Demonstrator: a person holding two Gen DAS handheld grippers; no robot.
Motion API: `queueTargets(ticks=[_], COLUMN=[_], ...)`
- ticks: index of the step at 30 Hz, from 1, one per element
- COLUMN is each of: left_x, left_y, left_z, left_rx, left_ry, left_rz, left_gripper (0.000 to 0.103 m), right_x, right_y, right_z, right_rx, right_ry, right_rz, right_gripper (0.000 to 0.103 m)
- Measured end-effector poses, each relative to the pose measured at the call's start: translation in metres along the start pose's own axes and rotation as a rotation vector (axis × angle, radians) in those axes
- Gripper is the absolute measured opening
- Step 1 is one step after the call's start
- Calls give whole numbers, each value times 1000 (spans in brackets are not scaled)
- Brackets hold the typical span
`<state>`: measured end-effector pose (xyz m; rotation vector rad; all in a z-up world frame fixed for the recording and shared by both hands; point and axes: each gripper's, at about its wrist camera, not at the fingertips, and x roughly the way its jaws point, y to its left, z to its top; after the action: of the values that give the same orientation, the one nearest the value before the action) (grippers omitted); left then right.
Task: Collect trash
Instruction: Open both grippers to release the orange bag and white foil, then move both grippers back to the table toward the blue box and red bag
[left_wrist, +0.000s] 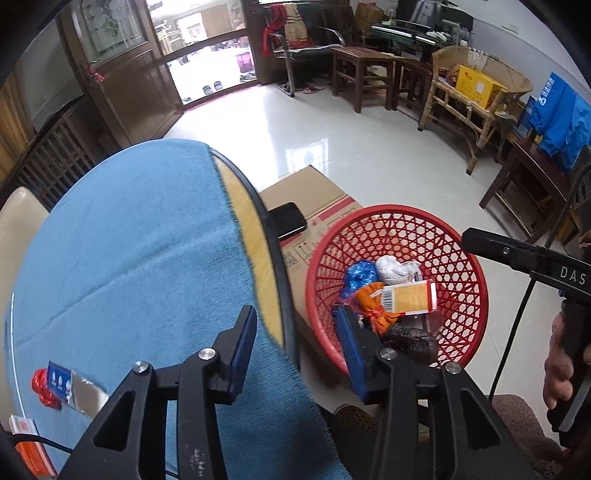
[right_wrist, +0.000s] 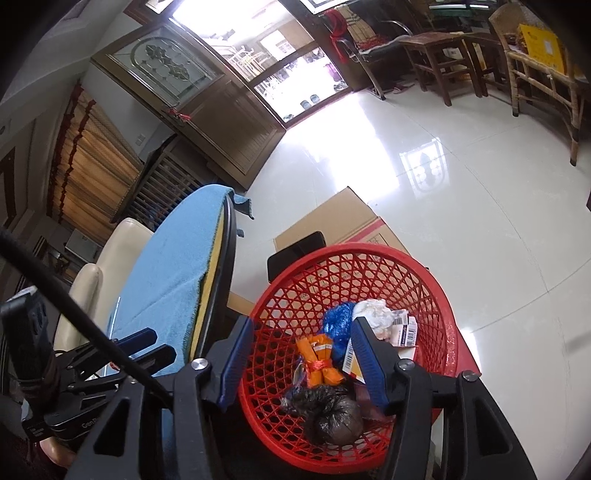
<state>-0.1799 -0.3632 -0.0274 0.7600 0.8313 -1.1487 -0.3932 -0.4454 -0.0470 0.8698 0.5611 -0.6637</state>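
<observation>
Left gripper (left_wrist: 297, 352) is held over the table edge, jaws spread wide and empty, straddling the blue cloth (left_wrist: 129, 258) and the red basket (left_wrist: 465, 258) rim. Right gripper (right_wrist: 301, 363) is poised above the basket, jaws likewise apart, gripping nothing. Trash lies inside the basket: orange wrapper (right_wrist: 319, 363), black bag (right_wrist: 330, 413), white wad (right_wrist: 373, 312). A blue packet (left_wrist: 61, 380) sits on the cloth, its label unreadable; the gripper frame cuts off items at lower left.

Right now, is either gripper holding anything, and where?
Nothing held. Left gripper and right gripper both have jaws open and empty, the right above the red basket.
</observation>
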Motion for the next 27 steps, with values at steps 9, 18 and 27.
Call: queueTargets(ticks=[9, 18, 27], left_x=[-30, -59, -72], left_y=[37, 74, 125], left_z=[-16, -41, -88], left_rx=[-76, -160, -303], left_ry=[-66, -122, -121], left_rz=[84, 150, 195], left_gripper=[47, 47, 47], right_x=[5, 11, 23], right_y=[34, 80, 137], right_z=[-6, -16, -31], right_rx=[-91, -200, -324], right_ry=[14, 36, 81], right_rz=[16, 36, 76], right_gripper=[60, 60, 60])
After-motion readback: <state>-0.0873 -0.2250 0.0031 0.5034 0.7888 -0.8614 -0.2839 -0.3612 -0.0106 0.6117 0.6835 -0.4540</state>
